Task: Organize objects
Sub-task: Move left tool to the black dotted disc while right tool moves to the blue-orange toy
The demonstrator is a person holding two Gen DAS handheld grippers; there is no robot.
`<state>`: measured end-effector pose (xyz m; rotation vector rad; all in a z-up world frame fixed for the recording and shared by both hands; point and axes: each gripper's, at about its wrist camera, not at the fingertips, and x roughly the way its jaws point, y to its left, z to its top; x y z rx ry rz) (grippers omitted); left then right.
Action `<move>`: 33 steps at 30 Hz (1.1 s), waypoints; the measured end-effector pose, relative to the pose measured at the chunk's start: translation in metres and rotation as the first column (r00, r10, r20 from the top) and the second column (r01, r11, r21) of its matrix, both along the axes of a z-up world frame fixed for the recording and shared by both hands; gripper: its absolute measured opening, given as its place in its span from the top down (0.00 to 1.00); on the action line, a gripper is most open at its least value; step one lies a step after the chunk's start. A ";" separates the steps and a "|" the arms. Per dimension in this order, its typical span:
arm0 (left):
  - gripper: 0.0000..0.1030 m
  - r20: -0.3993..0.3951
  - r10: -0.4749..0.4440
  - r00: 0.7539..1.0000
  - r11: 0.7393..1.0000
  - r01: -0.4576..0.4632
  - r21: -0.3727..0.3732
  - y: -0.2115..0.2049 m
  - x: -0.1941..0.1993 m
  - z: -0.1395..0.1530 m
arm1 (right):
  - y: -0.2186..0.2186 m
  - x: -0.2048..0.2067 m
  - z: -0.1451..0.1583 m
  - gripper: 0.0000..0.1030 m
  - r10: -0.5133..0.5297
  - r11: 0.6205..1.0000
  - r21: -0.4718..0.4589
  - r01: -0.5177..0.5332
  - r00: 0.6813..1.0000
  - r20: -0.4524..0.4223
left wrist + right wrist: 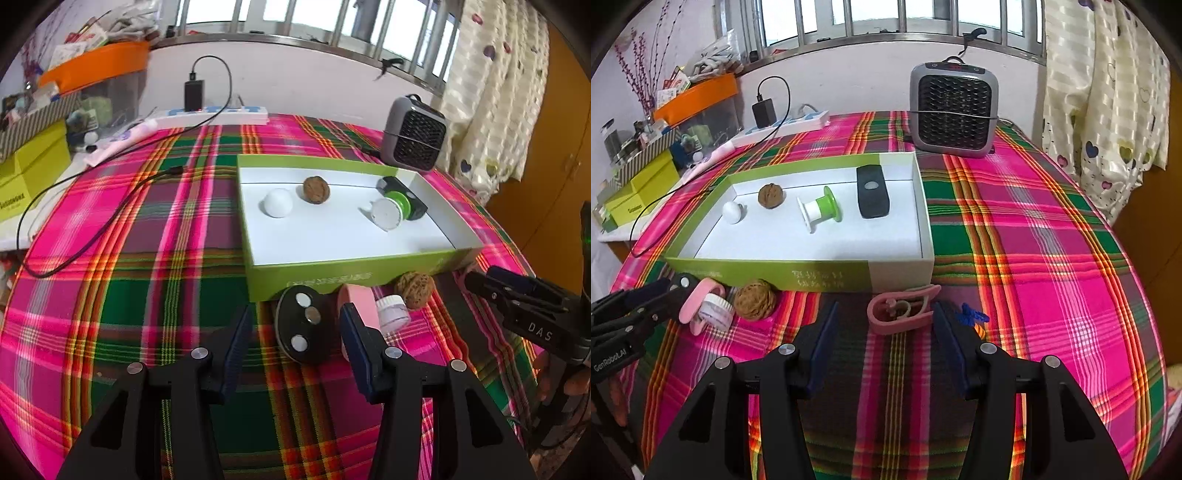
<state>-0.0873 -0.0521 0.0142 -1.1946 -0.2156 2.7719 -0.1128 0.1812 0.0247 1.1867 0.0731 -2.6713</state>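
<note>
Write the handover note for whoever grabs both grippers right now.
Left gripper: jaws open, holding nothing, around the black magnet disc.
Right gripper: jaws open, holding nothing, just short of the pink clip.
Done: in the green box lie the white ball, one walnut, the green spool and the black device.
Left, on the cloth in front of the box: disc, pink ring, small white jar, second walnut, pink clip, blue clip.
</note>
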 end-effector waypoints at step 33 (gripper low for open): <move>0.62 0.042 -0.002 0.999 0.999 0.000 0.039 -0.005 -0.002 -0.007 | 0.018 0.025 -0.006 0.48 -0.027 0.999 0.028 0.027 1.000 0.011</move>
